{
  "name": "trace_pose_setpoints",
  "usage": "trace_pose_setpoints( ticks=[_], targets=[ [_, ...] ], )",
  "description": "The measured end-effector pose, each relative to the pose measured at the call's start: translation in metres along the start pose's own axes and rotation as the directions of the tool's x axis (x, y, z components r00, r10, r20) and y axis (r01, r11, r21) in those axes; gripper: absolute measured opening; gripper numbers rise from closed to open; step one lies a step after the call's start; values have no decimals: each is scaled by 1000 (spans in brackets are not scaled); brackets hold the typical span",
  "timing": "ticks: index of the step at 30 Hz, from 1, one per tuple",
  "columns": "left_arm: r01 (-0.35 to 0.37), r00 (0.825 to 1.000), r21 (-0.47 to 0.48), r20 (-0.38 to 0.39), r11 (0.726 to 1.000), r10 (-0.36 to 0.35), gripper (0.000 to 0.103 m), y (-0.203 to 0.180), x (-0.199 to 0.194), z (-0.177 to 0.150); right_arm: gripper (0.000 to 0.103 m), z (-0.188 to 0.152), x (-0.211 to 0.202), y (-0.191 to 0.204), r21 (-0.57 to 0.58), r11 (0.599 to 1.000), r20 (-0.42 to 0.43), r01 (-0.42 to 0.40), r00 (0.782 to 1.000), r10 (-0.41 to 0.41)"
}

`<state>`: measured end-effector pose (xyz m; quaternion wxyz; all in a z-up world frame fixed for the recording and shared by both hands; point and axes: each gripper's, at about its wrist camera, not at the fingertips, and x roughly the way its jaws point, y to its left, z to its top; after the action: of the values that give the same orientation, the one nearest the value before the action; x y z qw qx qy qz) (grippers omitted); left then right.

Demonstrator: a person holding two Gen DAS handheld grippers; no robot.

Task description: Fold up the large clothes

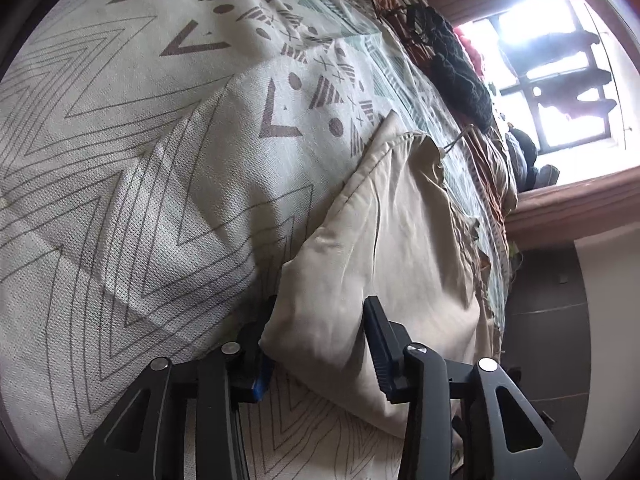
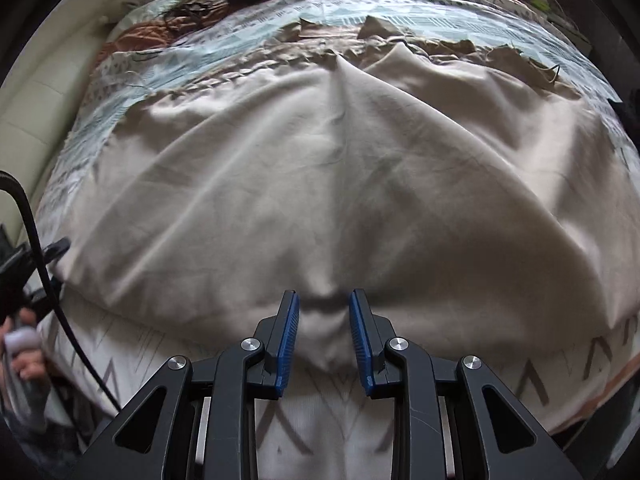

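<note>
A large beige cloth [image 2: 320,184] lies spread on a patterned bedsheet [image 2: 328,432]. Its far edge is frayed and crumpled. My right gripper [image 2: 324,316] is at the cloth's near edge, jaws partly open with a bunched fold of the cloth between the blue pads [image 2: 290,336]. In the left wrist view the same cloth [image 1: 384,240] runs away from me, and a folded corner of it sits between the fingers of my left gripper [image 1: 320,320], which stand wide apart around it. The left finger is mostly hidden behind the cloth.
The patterned bedsheet [image 1: 140,160] covers the bed. A dark knitted garment [image 1: 460,68] and orange fabric [image 1: 392,4] lie at the far end. A bright window [image 1: 552,72] is beyond. A hand [image 2: 24,356] with a black cable [image 2: 44,264] shows at the left.
</note>
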<state>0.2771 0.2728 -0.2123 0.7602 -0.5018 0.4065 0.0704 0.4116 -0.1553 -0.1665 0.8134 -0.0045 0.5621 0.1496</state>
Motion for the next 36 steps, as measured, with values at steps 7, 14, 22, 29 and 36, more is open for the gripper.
trace_pose_setpoints(
  ticks=[7,14,22,29,36],
  targets=[
    [-24,999,-51,29,998,26,25,1,2,0,26,37,21,-1,19,1000,15,-12,1000,12],
    [6,999,-35,53,999,-4,16,-18,-16,-1,26,75,35,-5,39,999,50,-22,999,20],
    [157,982,121,82,980,-168,11,-99,-49,-4,26,90,-3,-4,-11,996,112,-86,990,87],
    [239,964,226,61,944,-259,10,-172,-59,-13,26,50,-22,-29,88,980,106,-179,980,169],
    [306,943,285,38,908,-330,9,-224,-65,-21,24,8,-28,-39,112,963,83,-245,968,237]
  ],
)
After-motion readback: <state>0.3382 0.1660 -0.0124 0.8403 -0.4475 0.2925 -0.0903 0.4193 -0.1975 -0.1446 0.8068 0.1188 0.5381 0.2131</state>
